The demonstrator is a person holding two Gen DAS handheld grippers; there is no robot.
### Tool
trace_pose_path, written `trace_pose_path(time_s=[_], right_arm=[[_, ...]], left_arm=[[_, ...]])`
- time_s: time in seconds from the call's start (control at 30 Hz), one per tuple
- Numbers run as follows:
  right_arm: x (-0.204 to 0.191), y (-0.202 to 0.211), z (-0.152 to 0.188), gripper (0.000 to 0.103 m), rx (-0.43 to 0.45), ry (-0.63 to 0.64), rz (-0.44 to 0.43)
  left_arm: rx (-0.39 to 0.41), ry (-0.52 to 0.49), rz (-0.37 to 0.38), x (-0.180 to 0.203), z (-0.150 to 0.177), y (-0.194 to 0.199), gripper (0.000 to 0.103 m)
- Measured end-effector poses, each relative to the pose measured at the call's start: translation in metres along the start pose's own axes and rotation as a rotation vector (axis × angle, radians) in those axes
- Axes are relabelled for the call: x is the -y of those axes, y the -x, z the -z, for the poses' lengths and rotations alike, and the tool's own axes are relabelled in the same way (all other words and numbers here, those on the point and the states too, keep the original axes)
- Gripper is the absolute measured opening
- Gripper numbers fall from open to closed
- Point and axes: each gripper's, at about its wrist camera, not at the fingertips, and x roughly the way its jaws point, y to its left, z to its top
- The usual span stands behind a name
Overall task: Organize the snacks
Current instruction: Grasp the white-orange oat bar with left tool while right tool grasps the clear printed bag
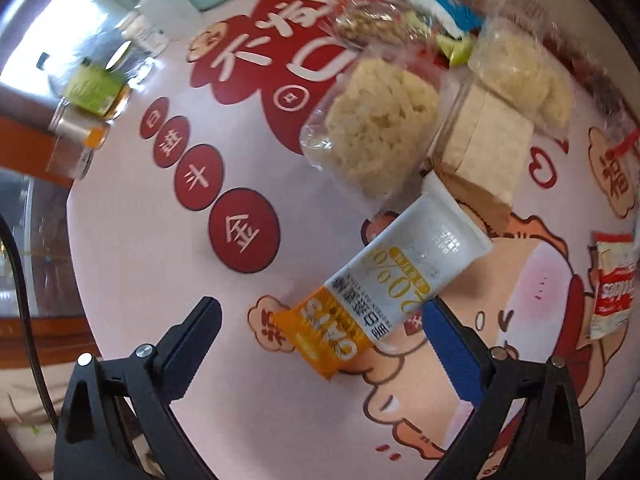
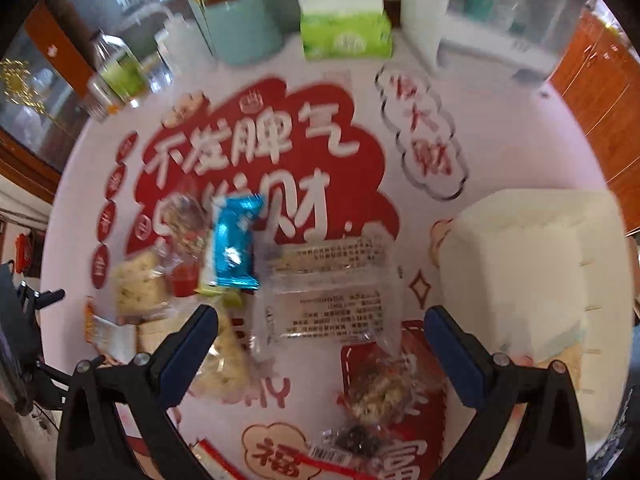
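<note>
An orange-and-white oat bar packet lies on the printed tablecloth between the spread, empty fingers of the left gripper. Beyond it sit clear-wrapped puffed rice cakes. The right gripper, also released, hovers over a clear labelled packet beside a white storage box at the cloth's right edge.
</note>
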Motion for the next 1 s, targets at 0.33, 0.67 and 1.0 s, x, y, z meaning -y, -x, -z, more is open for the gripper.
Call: trace_pose_path(time_s=[0.33,0.67,1.0], right_arm=[[-0.014,-0.061,-0.004,0.103,-0.091,0.093,0.132],[-0.013,-0.060,0.002,0.080,-0.060,0.066,0.104],[-0.004,-0.016,0.022,0.074,0.024,0.036,0.067]], left_arm=[[0.007,-0.001,0.052,-0.006,-0.019,-0.020,0.098],[0.021,-0.031,0.161,0.000,-0.029,-0.013,0.039],[0.129,0.146,0.171,0.011,-0.006,0.031,0.034]])
